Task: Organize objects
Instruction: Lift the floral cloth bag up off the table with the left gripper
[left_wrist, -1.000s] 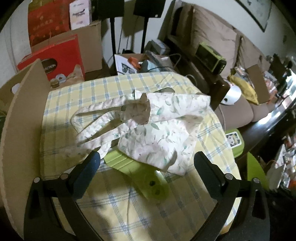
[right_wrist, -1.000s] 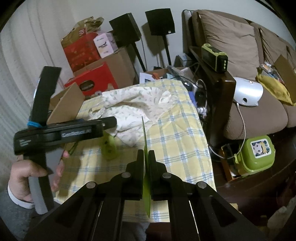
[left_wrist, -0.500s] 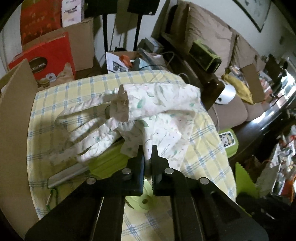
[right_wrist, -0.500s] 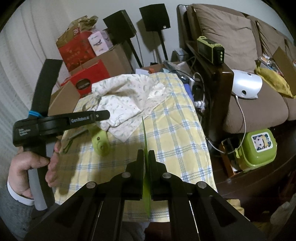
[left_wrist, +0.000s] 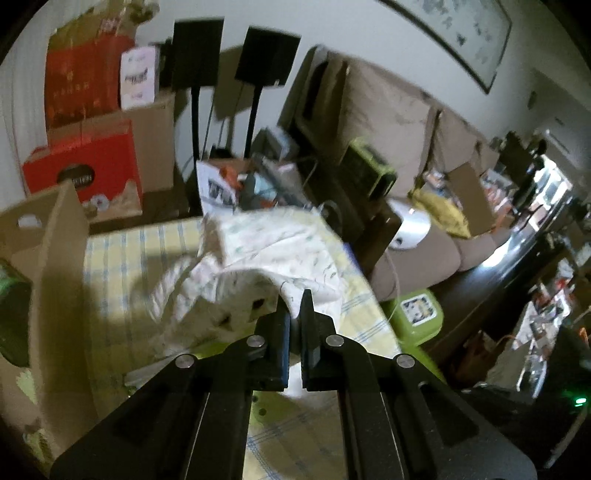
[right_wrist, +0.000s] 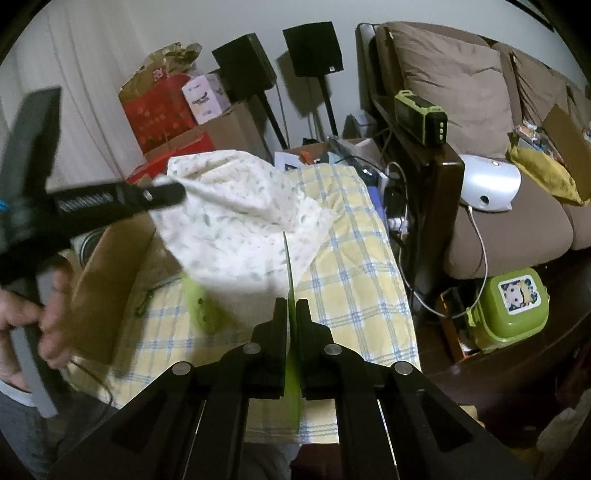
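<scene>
Landmark: the yellow checked worktop (right_wrist: 354, 266). Far left of it, an open cardboard box (left_wrist: 62, 236) stands with its flap up; judging by the task, that's a likely drop spot, not confirmed. Left tool (left_wrist: 294, 314) is pinched tight on a fold of the white leaf-print cloth bag (right_wrist: 236, 218), jaws nearly together with fabric bunched between them. The right wrist view shows the same tool (right_wrist: 173, 192) coming in from the left with the bag hanging below its tip, top edge raised clear of the worktop, lower part draped down towards it. Bag's long axis now runs roughly vertical from the pinch point down, mouth and straps side blurred, can't tell which way they face. Under the hanging cloth, a lime green plastic piece (right_wrist: 201, 306) lies on the worktop, long axis running away from the camera, slightly towards the box. Right tool (right_wrist: 291, 314) sits at the near edge of the worktop, clamped on a thin green sheet (right_wrist: 290, 280) held edge-on, standing upright, long axis vertical. Key relation: box is left of the bag, so left hand is nearer to it; the lime piece is between the two tools, closer to the left one.
</scene>
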